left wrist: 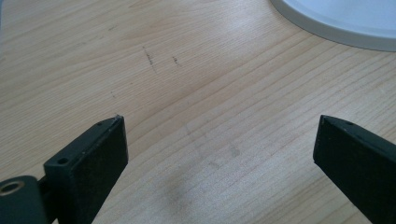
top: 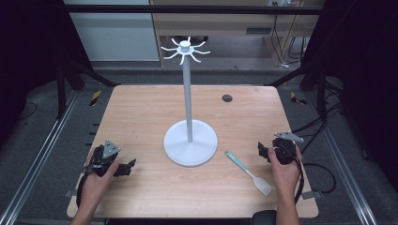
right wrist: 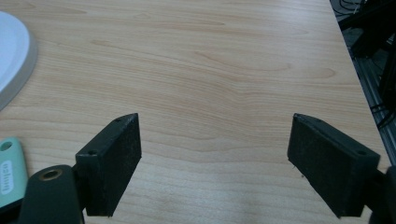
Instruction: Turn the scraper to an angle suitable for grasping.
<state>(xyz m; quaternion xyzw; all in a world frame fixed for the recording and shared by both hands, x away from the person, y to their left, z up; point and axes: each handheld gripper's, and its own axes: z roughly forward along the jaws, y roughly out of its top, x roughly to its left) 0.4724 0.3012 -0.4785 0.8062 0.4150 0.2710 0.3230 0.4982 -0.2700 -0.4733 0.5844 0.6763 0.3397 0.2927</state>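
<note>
Left gripper (top: 126, 167) rests low on the near-left part of the table, held in the person's left hand (top: 96, 180); jaws spread wide, nothing between them but bare wood, seen in the left gripper view (left wrist: 219, 140). Right gripper (top: 264, 151) sits at the near-right, held in the right hand (top: 285, 171), jaws likewise parted and empty in the right gripper view (right wrist: 215, 149). Count: two grippers, one spatula, one stand. Spatula (top: 247, 172) lies flat on the table just left of the right gripper, teal handle pointing toward the stand, pale blade toward the near edge; apart from both grippers. Its teal handle end (right wrist: 8, 165) shows at the left edge of the right gripper view, beside the left jaw. White hanging stand (top: 188, 101) is upright mid-table: round base (top: 174, 143), one thin pole, a crown of short curved hooks at the top; hook count cannot be told exactly. Base rim also shows in the left gripper view (left wrist: 336, 23) and the right gripper view (right wrist: 11, 60). Table (top: 141, 108) is light wood grain with rounded corners, one dark round cable hole (top: 227, 98) at the far right, faint scuffs. Around it: grey floor, metal rails both sides, black frame posts, loose cables at right, a wooden cabinet behind.
</note>
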